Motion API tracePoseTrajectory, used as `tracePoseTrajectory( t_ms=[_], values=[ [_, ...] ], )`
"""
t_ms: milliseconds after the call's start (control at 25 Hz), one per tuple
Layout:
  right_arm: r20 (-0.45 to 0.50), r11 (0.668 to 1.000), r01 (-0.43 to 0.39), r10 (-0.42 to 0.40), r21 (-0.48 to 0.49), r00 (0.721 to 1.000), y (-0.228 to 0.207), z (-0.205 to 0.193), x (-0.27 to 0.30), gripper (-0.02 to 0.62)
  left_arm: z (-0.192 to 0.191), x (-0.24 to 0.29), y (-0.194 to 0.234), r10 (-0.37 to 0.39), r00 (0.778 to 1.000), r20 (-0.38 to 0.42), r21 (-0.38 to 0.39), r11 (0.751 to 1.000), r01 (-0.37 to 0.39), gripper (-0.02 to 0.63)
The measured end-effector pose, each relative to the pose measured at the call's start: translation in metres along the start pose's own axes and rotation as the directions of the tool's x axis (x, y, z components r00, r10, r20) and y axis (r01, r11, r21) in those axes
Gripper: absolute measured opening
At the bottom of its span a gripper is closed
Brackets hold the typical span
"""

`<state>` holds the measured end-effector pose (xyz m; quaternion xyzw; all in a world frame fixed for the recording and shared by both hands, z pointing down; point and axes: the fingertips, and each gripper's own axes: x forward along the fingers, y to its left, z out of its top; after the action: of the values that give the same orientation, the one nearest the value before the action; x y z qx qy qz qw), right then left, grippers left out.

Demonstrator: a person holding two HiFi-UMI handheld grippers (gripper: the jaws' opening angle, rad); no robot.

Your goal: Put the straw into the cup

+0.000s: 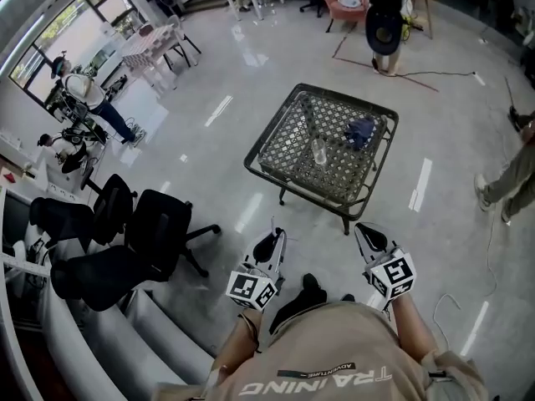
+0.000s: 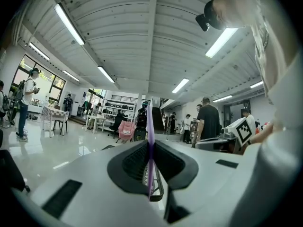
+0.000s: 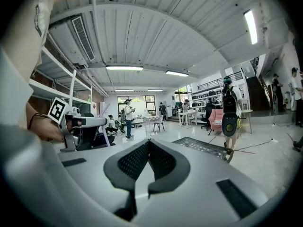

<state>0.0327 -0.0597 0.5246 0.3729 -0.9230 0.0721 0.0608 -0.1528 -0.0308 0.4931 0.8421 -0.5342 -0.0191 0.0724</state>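
A clear cup (image 1: 319, 150) stands upright near the middle of a low black mesh table (image 1: 280, 140), well ahead of both grippers. My left gripper (image 1: 272, 242) is shut on a thin purple straw (image 2: 149, 126), which sticks up between its closed jaws (image 2: 149, 143). My right gripper (image 1: 369, 236) is held level with the left one, and its jaws (image 3: 148, 143) are shut with nothing between them. Both grippers hover over the floor in front of my body, short of the table. The table's corner (image 3: 203, 146) shows past the right gripper.
A dark blue bundle (image 1: 361, 130) lies on the mesh table beside the cup. Black office chairs (image 1: 125, 241) and white shelving (image 1: 50, 324) crowd the left. A person's legs (image 1: 506, 182) stand at the right, and a cable (image 1: 435, 75) runs across the glossy floor.
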Motion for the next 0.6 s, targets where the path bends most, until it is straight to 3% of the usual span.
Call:
tracePoseTrajectory(
  t_ms=[280, 600],
  values=[
    [0.02, 0.999, 0.04, -0.04, -0.017, 0.999, -0.006, 0.026, 0.047, 0.017, 0.021, 0.043, 0.043, -0.078, 0.997, 0.013, 0.019, 0.997, 0.078, 0.044],
    [0.002, 0.991, 0.132, -0.132, -0.029, 0.991, -0.003, 0.016, 0.087, 0.017, 0.014, 0.077, 0.083, -0.178, 0.983, -0.032, 0.025, 0.984, 0.179, 0.044]
  ],
)
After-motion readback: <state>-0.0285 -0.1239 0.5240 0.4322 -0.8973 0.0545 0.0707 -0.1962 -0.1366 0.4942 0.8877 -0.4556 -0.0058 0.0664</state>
